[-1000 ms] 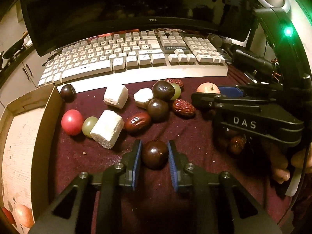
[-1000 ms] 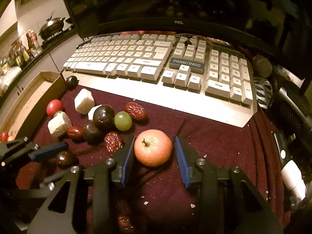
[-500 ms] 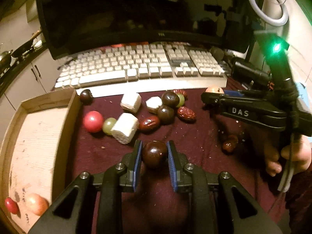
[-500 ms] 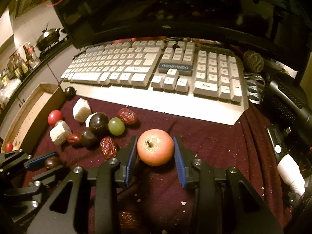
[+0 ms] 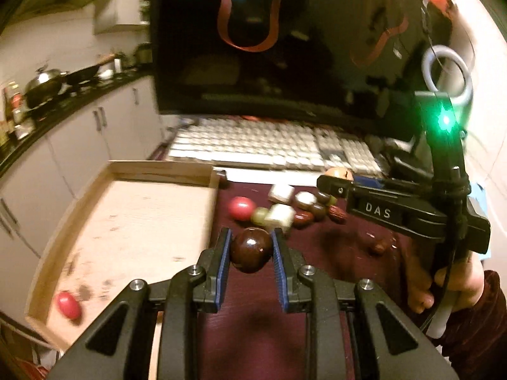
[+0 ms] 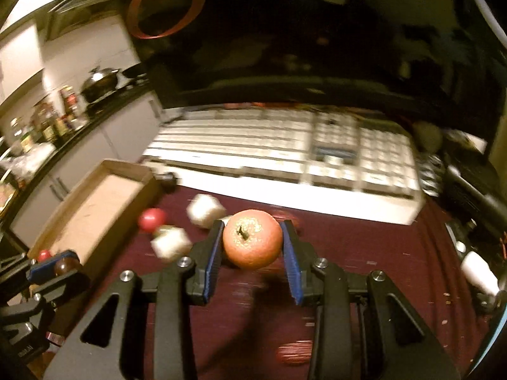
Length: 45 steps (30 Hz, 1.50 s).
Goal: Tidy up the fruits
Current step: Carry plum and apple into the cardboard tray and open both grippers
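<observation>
Here, at far left, a shallow wooden tray (image 5: 133, 171) sits beside the maroon cloth (image 5: 342, 253), with one small red fruit (image 5: 68, 304) lying in its near corner. Just right of the tray's edge, the left gripper (image 5: 251, 248) is clamped on a glossy dark brown fruit (image 5: 251, 250), its blue pads pressing the fruit's two sides across its widest part, held above the cloth. The fruit looks hard, smooth and light, so it may slip if the squeeze goes off centre. Beyond it, loose fruits and pale cubes (image 5: 280, 217) lie scattered on the cloth before a white keyboard (image 5: 253, 145). Further right, the right gripper (image 6: 252, 240) grips an orange-red apple-like fruit (image 6: 252, 239) stem end up, its fingers closed against the fruit's flanks. This one appears firmer and heavier, and probably bruisable, so a hold at its broad middle suits it. Both grippers point forward and slightly down over the cloth; the person's right hand (image 5: 443, 281) wraps the handle at far right.
</observation>
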{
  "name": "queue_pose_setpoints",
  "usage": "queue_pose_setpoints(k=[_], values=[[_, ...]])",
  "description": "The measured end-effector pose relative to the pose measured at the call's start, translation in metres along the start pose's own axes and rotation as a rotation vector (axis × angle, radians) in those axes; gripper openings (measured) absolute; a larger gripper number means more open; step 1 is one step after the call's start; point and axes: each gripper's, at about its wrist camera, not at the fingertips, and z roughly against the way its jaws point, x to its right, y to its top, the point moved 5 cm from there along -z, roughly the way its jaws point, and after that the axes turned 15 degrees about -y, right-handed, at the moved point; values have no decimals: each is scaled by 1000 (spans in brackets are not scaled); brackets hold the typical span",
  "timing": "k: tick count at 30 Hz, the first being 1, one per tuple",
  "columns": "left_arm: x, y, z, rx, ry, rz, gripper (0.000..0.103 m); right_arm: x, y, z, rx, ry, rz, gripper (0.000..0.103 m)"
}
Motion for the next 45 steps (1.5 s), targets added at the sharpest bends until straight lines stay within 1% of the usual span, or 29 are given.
queue_pose_setpoints(k=[4, 6, 10, 13, 16, 20, 24, 28, 30, 34, 37, 38, 39, 40, 41, 42, 43, 45], values=[[-43, 2, 31, 53, 93, 52, 24, -52, 11, 13, 12, 77, 45, 38], [-70, 4, 44, 72, 162, 74, 24, -74, 15, 15, 11, 104, 68, 38], [-115, 8, 52, 67, 255, 110, 24, -127, 21, 19, 3, 156, 125, 38], [-140, 10, 42, 32, 266, 134, 24, -161, 21, 15, -20, 178, 167, 38], [-158, 7, 30, -11, 247, 163, 24, -186, 18, 4, -67, 197, 185, 38], [-173, -1, 19, -58, 224, 206, 24, -213, 9, -15, -130, 195, 201, 38], [-173, -4, 10, -86, 225, 198, 24, -226, 0, -33, -184, 162, 210, 38], [-178, -8, -7, -132, 227, 220, 24, -228, -7, -48, -243, 135, 205, 38], [-181, -12, -14, -157, 232, 229, 24, -227, -11, -52, -267, 127, 199, 38], [-187, -21, -24, -213, 219, 274, 25, -227, -18, -61, -315, 104, 205, 38], [-190, -23, -27, -248, 226, 284, 26, -229, -19, -61, -328, 101, 225, 39], [-191, -25, -29, -268, 227, 291, 26, -230, -19, -61, -334, 100, 233, 39], [-192, -26, -31, -282, 225, 299, 27, -231, -20, -61, -342, 105, 244, 42], [-193, -28, -33, -294, 216, 310, 29, -233, -20, -61, -348, 112, 249, 46], [-193, -27, -32, -289, 210, 311, 33, -233, -20, -60, -353, 111, 257, 47], [-194, -27, -30, -293, 213, 316, 45, -233, -19, -60, -356, 109, 260, 47], [-195, -27, -29, -287, 218, 322, 51, -231, -18, -59, -355, 120, 255, 48], [-194, -25, -22, -262, 227, 325, 52, -225, -13, -55, -339, 138, 231, 49]])
